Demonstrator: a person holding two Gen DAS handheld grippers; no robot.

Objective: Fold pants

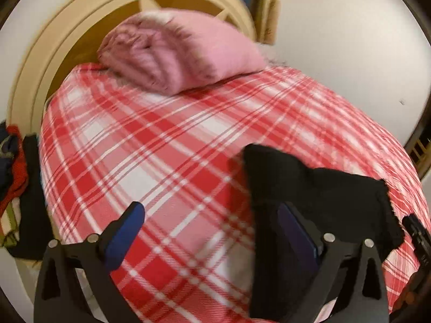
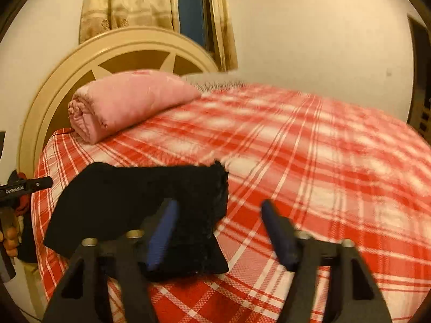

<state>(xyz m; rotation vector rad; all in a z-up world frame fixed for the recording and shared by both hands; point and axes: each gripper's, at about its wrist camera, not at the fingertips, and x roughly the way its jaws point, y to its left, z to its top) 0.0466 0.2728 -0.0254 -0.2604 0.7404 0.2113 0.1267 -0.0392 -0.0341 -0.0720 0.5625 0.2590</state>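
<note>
I see the black pants [image 2: 134, 210] folded into a compact, roughly rectangular bundle lying on the bed [image 2: 323, 161], near its left side edge and well short of the headboard [image 2: 54, 80]. From my right wrist camera the bundle's long axis runs across the bed, from that left edge toward the middle, with a ragged, fuzzy end pointing toward the middle. The cloth looks soft, matte and thick, with no sheen. My left hand-held gripper [image 1: 212, 237] stands spread wide; its right blue pad sits against the near edge of the pants while the left pad hangs over bare bedspread, so nothing is pinched. My right hand-held gripper [image 2: 218, 234] is also apart, pads clearly separated; the left pad overlaps the bundle's near end and the right one is over the plaid, pressing on nothing. The bedspread is a woven red-and-white plaid, flat and smooth. A pink rolled blanket [image 2: 121, 102], plush and cylindrical, lies at the head end against the cream, arched wooden headboard with spoke-like slats. Gold patterned curtains [image 2: 129, 0] hang behind.
</note>
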